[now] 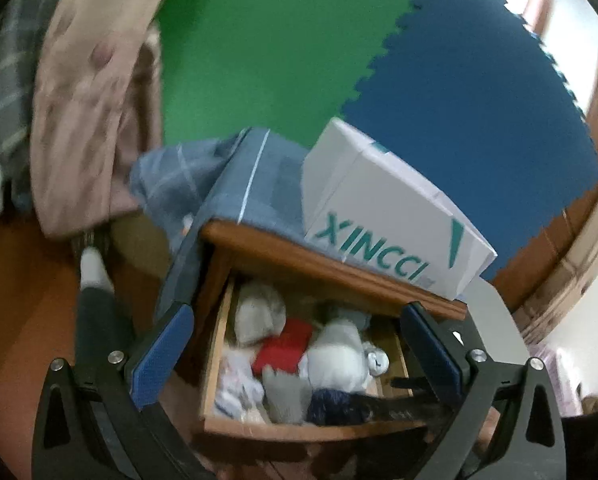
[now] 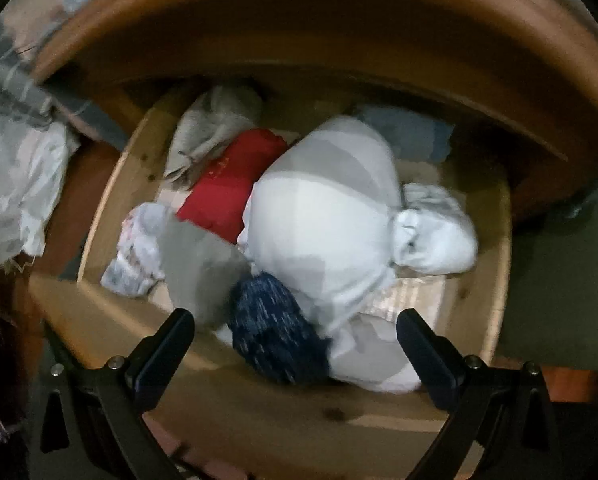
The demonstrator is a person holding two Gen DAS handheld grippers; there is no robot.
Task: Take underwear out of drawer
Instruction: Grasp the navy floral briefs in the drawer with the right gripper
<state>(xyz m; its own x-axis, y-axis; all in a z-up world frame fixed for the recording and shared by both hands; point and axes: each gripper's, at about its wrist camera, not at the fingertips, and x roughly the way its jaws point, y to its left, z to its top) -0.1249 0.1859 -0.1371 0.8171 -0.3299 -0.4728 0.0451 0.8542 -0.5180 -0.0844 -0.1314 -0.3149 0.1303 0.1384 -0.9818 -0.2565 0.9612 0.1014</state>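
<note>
Both claws (image 1: 297,344) (image 2: 295,344) wide, empty; wooden drawer (image 2: 99,216) holds soft rolled fabric bundles (image 2: 323,208)

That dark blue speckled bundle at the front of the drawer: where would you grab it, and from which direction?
Probably from straight above, across its rounded top. The blue bundle sits near the drawer's front wall, wedged between a grey piece and a big white bundle, so its sides are blocked. The right gripper already points down over it, open.
</note>
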